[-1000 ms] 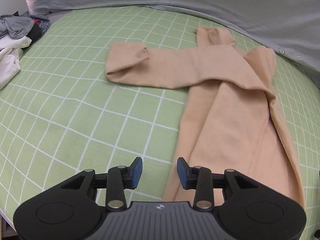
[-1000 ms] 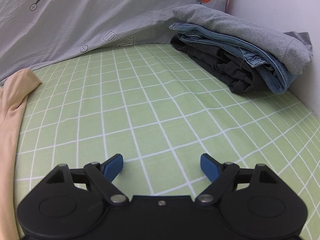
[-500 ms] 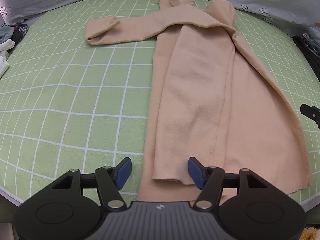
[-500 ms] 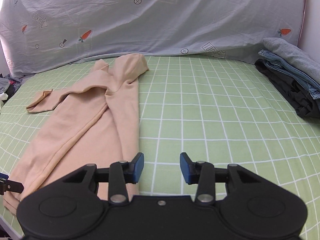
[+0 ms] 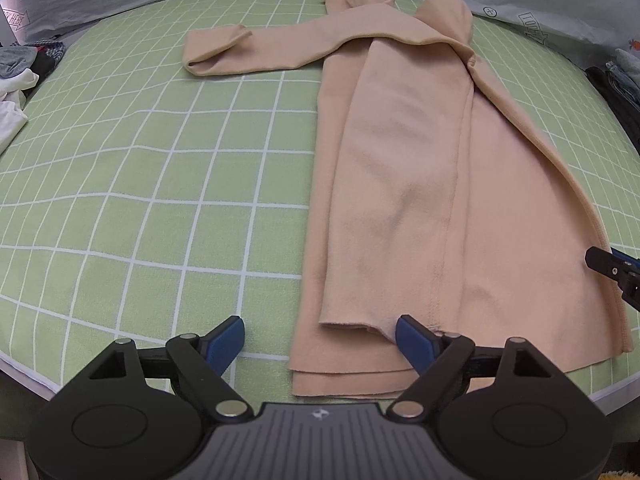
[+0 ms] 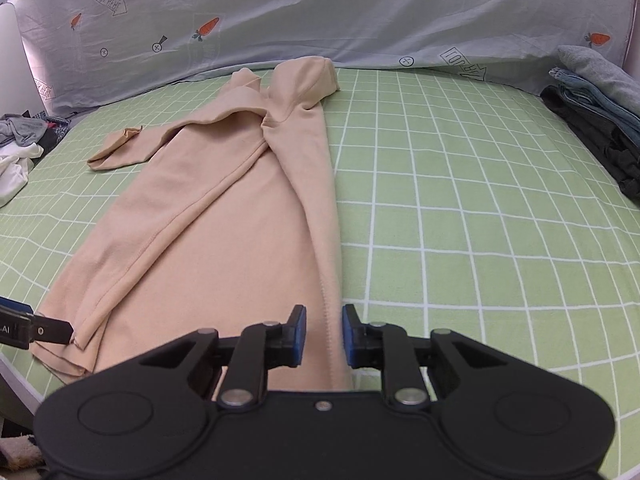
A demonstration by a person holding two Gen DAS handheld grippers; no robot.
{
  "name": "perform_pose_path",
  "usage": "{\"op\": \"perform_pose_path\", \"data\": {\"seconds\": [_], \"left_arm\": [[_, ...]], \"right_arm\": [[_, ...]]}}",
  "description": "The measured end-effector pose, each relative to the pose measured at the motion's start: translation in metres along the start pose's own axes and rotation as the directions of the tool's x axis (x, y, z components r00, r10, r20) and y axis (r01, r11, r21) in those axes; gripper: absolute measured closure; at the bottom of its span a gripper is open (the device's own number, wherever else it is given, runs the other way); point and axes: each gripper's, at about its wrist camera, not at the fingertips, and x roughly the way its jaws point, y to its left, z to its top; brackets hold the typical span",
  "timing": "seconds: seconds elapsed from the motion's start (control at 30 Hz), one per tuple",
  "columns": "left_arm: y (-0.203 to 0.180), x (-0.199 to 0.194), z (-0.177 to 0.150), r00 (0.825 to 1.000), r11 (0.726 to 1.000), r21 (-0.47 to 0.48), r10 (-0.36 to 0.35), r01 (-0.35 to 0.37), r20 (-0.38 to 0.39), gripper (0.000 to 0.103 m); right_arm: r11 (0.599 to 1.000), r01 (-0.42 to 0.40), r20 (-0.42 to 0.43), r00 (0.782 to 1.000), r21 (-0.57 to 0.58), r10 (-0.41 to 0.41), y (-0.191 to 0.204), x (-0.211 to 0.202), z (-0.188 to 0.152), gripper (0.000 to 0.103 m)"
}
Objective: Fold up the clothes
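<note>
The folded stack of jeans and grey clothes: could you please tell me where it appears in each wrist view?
Left wrist view: the folded stack is a sliver at the far right edge, mostly cut off.
Right wrist view: the same stack lies at the upper right, against the wall.
Shared landmark: the beige garment, spread on the green checked sheet, lies left of the stack in both views.
</note>
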Motion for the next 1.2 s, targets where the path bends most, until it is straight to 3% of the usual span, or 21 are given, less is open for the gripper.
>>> {"op": "perform_pose_path", "data": {"seconds": [0.23,0.37,0.7,0.87,0.9,0.97,1.0,1.03,1.1,1.17,1.2], "left_arm": [[-0.001,0.000,0.001,1.000,1.000,0.002,0.003,-0.003,-0.004,0.016],[-0.001,0.001,0.001,1.000,1.000,0.010,0.003,-0.003,-0.007,0.014],[0.002,0.002,0.001,1.000,1.000,0.014,0.005,-0.005,-0.006,0.010],[0.005,0.003,0.000,1.000,1.000,0.017,0.003,-0.003,-0.005,0.008],[0.006,0.003,0.000,1.000,1.000,0.017,0.003,-0.002,-0.005,0.008],[0.008,0.003,0.000,1.000,1.000,0.013,-0.002,0.002,-0.007,0.007],[0.009,0.002,0.001,1.000,1.000,0.009,-0.007,0.007,-0.010,0.007],[0.010,0.002,0.001,1.000,1.000,0.005,-0.013,0.013,-0.012,0.008],[0.013,0.001,0.003,1.000,1.000,-0.004,-0.024,0.024,-0.018,0.010],[0.021,-0.004,0.006,0.999,0.999,-0.020,-0.033,0.033,-0.010,0.010],[0.025,-0.007,0.009,0.999,0.999,-0.029,-0.038,0.037,-0.004,0.010]], "right_arm": [[0.998,-0.062,0.027,0.998,0.031,0.061,0.003,-0.008,0.004,0.099],[0.988,-0.153,0.039,0.988,0.019,0.152,0.014,-0.010,0.011,0.099],[0.920,-0.391,-0.038,0.920,0.023,0.391,0.066,0.016,0.024,0.099],[0.931,-0.366,-0.101,0.926,0.000,0.364,0.079,0.031,0.014,0.096],[0.930,-0.368,-0.104,0.925,-0.004,0.366,0.080,0.029,0.015,0.092],[0.927,-0.374,-0.093,0.924,-0.016,0.371,0.079,0.023,0.016,0.069],[0.927,-0.374,-0.077,0.925,-0.021,0.372,0.077,0.019,0.016,0.046],[0.928,-0.371,-0.063,0.927,-0.029,0.369,0.075,0.015,0.016,0.031],[0.933,-0.357,-0.030,0.934,-0.051,0.356,0.069,0.005,0.019,0.028],[0.949,-0.310,0.008,0.950,-0.056,0.311,0.062,0.000,0.022,0.014],[0.960,-0.274,0.025,0.961,-0.055,0.275,0.059,0.000,0.024,0.003]]}}
